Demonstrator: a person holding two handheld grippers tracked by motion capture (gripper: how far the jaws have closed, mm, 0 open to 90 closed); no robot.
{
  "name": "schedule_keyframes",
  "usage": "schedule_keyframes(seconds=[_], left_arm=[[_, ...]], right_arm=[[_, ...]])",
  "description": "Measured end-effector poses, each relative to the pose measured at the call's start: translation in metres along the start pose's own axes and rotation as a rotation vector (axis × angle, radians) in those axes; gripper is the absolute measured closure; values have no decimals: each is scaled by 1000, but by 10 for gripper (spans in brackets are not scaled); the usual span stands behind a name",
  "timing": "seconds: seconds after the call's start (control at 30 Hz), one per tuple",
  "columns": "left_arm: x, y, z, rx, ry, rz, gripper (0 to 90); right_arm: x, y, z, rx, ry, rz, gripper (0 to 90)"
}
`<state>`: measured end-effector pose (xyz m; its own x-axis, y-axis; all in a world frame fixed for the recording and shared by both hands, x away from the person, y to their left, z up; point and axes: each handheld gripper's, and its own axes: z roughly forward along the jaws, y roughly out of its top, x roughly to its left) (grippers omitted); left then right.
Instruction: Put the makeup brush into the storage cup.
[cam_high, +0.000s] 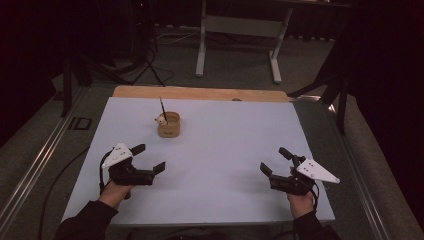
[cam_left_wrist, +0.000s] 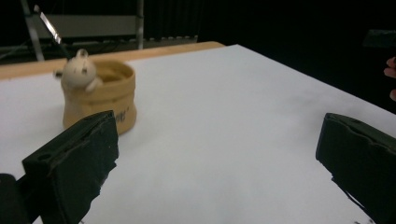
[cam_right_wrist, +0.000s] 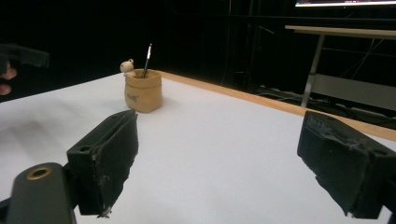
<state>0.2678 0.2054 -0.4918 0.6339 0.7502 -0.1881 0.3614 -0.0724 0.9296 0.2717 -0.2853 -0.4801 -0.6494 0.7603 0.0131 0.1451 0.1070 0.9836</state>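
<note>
- The left gripper (cam_high: 148, 157) was held low over the near left part of the bench (cam_high: 225, 165), its fingers (cam_left_wrist: 74, 163) spread wide and grasping nothing.
- The right gripper (cam_high: 274, 161) was held over the near right part, its fingers (cam_right_wrist: 105, 158) likewise released and empty.
- Bare white surface was seen between both grippers and the work.
- Farther back, left of centre, the tan pot (cam_high: 169, 125) was stood upright on the bench, well apart from both grippers and nearer the left one.
- A small pale figurine (cam_left_wrist: 79, 71) was perched on the pot's rim, on the side facing the left gripper.
- A thin dark stick (cam_right_wrist: 146, 60) was seen leaning out of the pot, tilted slightly.
- The step in hand was judged to be the reach toward the pot, most easily made by the left gripper.
- For a sound grip, the pot's body should be approached level and below the rim, so that the figurine is not knocked.
- If the stick is wanted, the pot would best be steadied by one gripper while the stick is pinched by the other.
</note>
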Motion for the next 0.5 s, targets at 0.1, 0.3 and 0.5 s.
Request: schedule_keyframes(seconds=[0.1,0.3,0.5], left_arm=[[1,-8,-5,8,-2,-1,4],[6,-16,-13,-16,8,6,4],[7,-23,-14,1,22,21,4]], right_arm=[[0,0,0,1,-1,2,124],[0,0,1,5,2,1,124],[-1,0,0,3,2,1,124]])
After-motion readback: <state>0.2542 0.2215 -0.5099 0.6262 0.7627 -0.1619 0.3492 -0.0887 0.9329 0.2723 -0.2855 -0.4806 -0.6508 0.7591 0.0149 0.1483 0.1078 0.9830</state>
